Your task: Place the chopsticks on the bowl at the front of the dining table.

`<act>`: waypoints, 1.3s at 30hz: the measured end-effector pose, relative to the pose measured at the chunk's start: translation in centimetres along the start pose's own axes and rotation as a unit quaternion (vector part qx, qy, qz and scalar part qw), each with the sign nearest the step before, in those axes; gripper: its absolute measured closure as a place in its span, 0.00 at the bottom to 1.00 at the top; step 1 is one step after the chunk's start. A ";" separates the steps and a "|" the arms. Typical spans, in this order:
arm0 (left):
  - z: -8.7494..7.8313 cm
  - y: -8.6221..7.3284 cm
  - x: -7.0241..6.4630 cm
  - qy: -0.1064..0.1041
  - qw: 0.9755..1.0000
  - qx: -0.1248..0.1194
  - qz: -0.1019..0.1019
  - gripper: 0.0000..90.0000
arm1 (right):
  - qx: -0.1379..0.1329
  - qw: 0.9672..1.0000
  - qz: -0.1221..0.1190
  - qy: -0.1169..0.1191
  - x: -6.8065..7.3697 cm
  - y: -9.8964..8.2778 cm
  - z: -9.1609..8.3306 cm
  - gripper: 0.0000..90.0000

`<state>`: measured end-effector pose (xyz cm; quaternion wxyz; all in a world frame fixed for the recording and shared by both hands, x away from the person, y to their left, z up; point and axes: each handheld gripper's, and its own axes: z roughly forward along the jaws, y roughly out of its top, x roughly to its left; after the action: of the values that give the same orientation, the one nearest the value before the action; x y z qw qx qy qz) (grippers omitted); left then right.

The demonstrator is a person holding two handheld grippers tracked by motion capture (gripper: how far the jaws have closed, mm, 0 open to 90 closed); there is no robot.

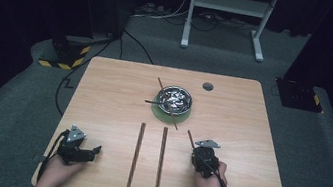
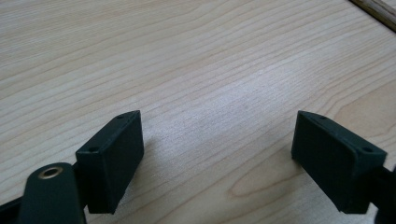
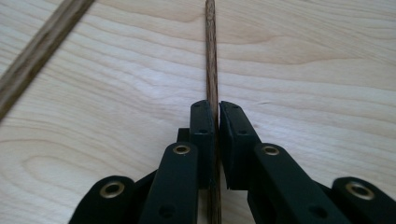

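The wooden stick [image 3: 211, 56] lies on the surface [image 1: 113, 95], pinched near its close end between our right tongs [image 3: 216, 116]; our left tongs [image 2: 217, 140] rest spread over bare wood. With so thin a grip so near the end, the stick could pivot or slip as we lift.

No readable text or labels anywhere.

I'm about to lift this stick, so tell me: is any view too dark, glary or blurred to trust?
High view: table evenly lit, surroundings dark, metal bowl glints. Right gripper view: stick sharp between the jaws, nearest parts soft. Left gripper view: pale sheen on the wood, open jaws slightly blurred.
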<state>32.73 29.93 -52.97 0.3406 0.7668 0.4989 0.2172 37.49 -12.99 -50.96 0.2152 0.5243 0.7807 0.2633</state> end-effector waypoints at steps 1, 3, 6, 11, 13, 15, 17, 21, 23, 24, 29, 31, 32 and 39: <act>0.0 0.0 0.0 0.000 1.000 0.000 0.000 0.19 | -0.002 1.000 -0.003 0.000 -0.4 0.0 0.1 0.93; 0.0 0.0 0.0 0.000 1.000 0.000 0.000 0.19 | -0.003 1.000 -0.008 0.001 -0.4 0.0 0.1 0.93; 0.0 0.0 0.0 0.000 1.000 0.000 0.000 0.19 | 0.005 1.000 -0.019 -0.003 -0.3 0.2 0.1 0.92; 0.0 0.0 0.0 -0.002 1.000 0.000 0.002 0.19 | 0.025 1.000 -0.005 0.011 -0.7 0.7 0.1 0.88; 0.0 0.0 0.0 -0.002 1.000 0.000 0.003 0.19 | 0.029 0.999 -0.002 0.016 -0.8 0.8 0.1 0.88; 0.0 0.0 0.0 -0.010 1.000 0.003 0.008 0.18 | 0.046 0.999 -0.006 0.019 -0.9 1.0 -0.2 0.88; 0.1 0.0 -0.2 -0.015 1.000 0.004 0.016 0.15 | 0.051 0.998 -0.015 0.020 -0.9 1.0 -0.2 0.87; 0.1 0.0 -0.2 -0.014 1.000 0.004 0.015 0.15 | 0.050 0.998 -0.017 0.018 -0.8 0.8 -0.4 0.86; 0.1 0.0 -0.2 -0.014 1.000 0.004 0.015 0.15 | 0.051 0.998 -0.013 0.018 -0.7 0.7 -0.5 0.86; 0.1 0.0 -0.2 -0.014 1.000 0.004 0.015 0.15 | 0.050 0.998 -0.015 0.016 -0.7 0.7 -0.5 0.86; 0.1 0.0 -0.2 -0.015 1.000 0.004 0.015 0.15 | 0.046 0.999 -0.022 0.013 -0.6 0.5 -0.6 0.87; 0.1 0.0 -0.2 -0.016 1.000 0.004 0.015 0.15 | 0.045 0.999 -0.023 0.013 -0.5 0.5 -0.6 0.89; 0.1 0.0 -0.2 -0.016 1.000 0.004 0.015 0.15 | 0.045 0.999 -0.023 0.013 -0.5 0.5 -0.6 0.89; 0.1 0.0 -0.2 -0.016 1.000 0.004 0.015 0.15 | 0.039 0.999 -0.029 0.016 -0.6 0.6 -0.6 0.94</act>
<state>32.73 29.75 -52.99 0.3420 0.7791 0.4824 0.2081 37.74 -13.45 -50.07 0.1899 0.5056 0.8083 0.2345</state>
